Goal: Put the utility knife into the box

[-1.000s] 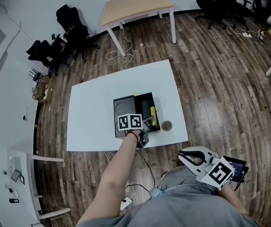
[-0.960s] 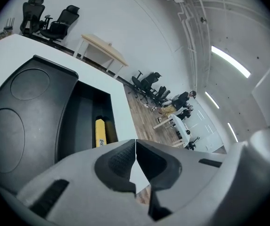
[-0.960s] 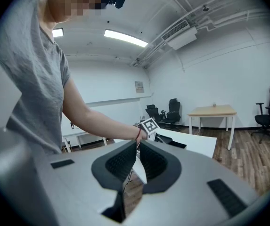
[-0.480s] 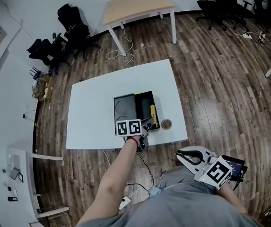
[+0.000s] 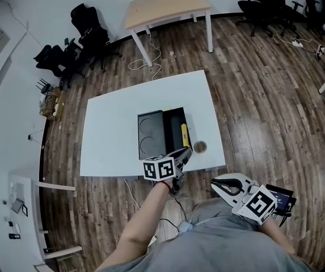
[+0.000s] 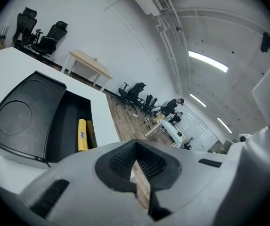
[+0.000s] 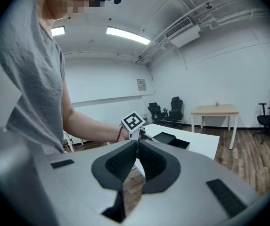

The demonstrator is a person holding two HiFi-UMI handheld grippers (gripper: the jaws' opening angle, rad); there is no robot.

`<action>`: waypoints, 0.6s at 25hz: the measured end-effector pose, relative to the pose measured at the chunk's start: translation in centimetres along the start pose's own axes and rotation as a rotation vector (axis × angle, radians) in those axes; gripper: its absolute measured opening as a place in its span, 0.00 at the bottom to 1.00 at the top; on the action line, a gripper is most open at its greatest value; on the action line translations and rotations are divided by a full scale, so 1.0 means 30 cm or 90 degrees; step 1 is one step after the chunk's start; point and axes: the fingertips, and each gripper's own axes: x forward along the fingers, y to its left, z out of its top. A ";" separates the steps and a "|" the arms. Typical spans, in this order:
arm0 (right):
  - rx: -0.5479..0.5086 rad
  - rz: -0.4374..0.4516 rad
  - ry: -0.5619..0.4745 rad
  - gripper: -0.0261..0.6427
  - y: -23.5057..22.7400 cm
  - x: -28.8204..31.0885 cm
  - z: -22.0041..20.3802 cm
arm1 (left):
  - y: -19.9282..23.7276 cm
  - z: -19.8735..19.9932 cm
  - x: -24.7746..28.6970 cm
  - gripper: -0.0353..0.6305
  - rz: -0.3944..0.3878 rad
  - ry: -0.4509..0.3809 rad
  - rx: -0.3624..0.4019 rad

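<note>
Knife's in, I've pulled back.
Left gripper [image 5: 185, 152] fingers shut, empty; knife [image 5: 184, 135] in box [image 5: 150, 134] just ahead — likely done.

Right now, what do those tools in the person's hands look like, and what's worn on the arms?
Both the left gripper and right gripper are pale grey plastic with black ribbed pads and a white cube of black square markers. Grey short-sleeved T-shirt; red band at the left wrist.
</note>
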 end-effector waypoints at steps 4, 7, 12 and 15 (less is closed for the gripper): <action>0.001 0.004 0.005 0.09 0.000 0.007 -0.020 | -0.058 -0.023 -0.018 0.08 -0.012 -0.010 0.018; -0.001 -0.006 0.010 0.09 -0.011 0.011 -0.023 | -0.099 -0.036 -0.045 0.08 -0.011 -0.016 0.043; -0.001 -0.004 0.013 0.09 -0.012 0.023 -0.028 | -0.166 -0.070 -0.093 0.08 -0.017 -0.026 0.072; 0.001 -0.003 0.018 0.09 -0.009 0.026 -0.024 | -0.210 -0.091 -0.119 0.08 -0.030 -0.034 0.071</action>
